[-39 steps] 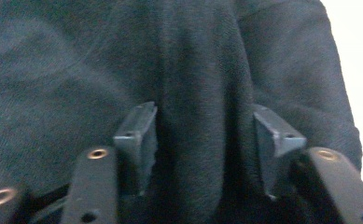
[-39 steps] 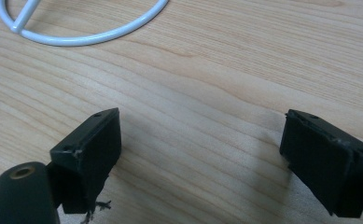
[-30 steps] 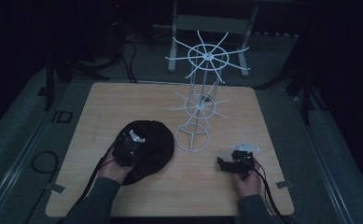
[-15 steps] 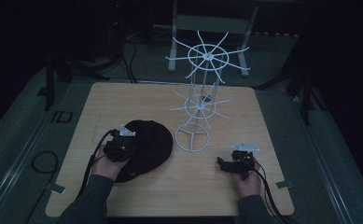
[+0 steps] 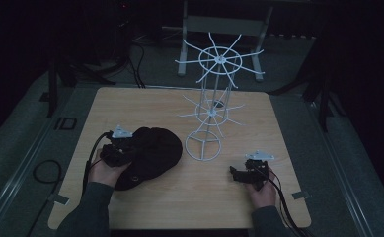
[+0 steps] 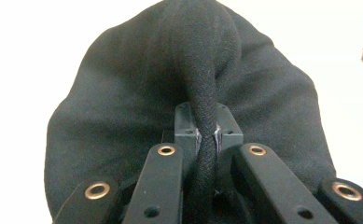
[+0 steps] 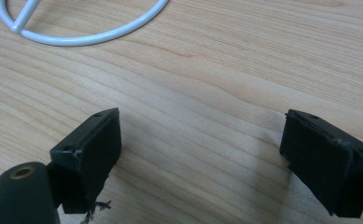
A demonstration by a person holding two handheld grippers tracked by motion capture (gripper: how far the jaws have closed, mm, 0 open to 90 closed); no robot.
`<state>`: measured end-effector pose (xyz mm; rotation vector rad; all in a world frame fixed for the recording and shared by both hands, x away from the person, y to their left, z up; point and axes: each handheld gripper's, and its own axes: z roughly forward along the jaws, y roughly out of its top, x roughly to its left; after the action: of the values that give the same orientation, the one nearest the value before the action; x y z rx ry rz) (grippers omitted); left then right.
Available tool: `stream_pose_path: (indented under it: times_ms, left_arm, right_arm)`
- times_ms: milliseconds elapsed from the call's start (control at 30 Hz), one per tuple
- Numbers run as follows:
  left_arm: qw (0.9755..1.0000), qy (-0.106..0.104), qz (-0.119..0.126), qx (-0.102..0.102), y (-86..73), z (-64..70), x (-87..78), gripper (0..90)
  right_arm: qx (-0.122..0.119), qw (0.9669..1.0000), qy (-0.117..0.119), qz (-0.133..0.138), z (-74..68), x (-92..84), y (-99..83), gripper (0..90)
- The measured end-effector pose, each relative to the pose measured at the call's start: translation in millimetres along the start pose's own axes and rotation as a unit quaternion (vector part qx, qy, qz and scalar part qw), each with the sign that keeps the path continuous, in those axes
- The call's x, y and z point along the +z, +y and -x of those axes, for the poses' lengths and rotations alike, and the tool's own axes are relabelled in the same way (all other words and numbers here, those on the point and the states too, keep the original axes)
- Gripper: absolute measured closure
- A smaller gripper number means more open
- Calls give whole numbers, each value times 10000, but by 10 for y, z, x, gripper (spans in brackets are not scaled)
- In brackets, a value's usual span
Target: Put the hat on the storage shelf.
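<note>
The black cap (image 6: 188, 107) is pinched at a folded edge by your left gripper (image 6: 206, 135) (jaws pressed on fabric). Next, lift it toward the white wire rack (image 5: 210, 106); your right gripper (image 7: 202, 154) rests on the table (image 5: 140, 106), jaws spread.

Dim room, dark walls. Square light-wood tabletop (image 5: 145, 106) centred on grey carpet floor (image 5: 26, 143). Grey metal table frame (image 5: 224, 24) at 12 o'clock; black floor cables (image 5: 130, 54) at 11.

Dark lab or studio: lone wooden table (image 5: 179, 106), floor cables (image 5: 130, 54), metal stand (image 5: 224, 24).
</note>
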<state>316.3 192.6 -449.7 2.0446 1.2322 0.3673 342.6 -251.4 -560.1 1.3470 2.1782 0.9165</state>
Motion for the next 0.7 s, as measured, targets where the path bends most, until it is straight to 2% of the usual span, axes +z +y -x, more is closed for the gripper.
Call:
stream_pose_path:
  times_ms: [367, 600, 700]
  left_arm:
    - [9991, -251, 322, -128, 35, -82, -145, 845]
    - [9985, -240, 488, -80, 85, -96, -245, 845]
    - [9977, -297, 599, -136, 101, -117, -292, 845]
  right_arm:
    - [0, 10000, 0, 0, 0, 0, 0, 123]
    - [2, 10000, 1, 0, 0, 0, 0, 123]
    - [18, 10000, -1, 1, -2, 0, 1, 123]
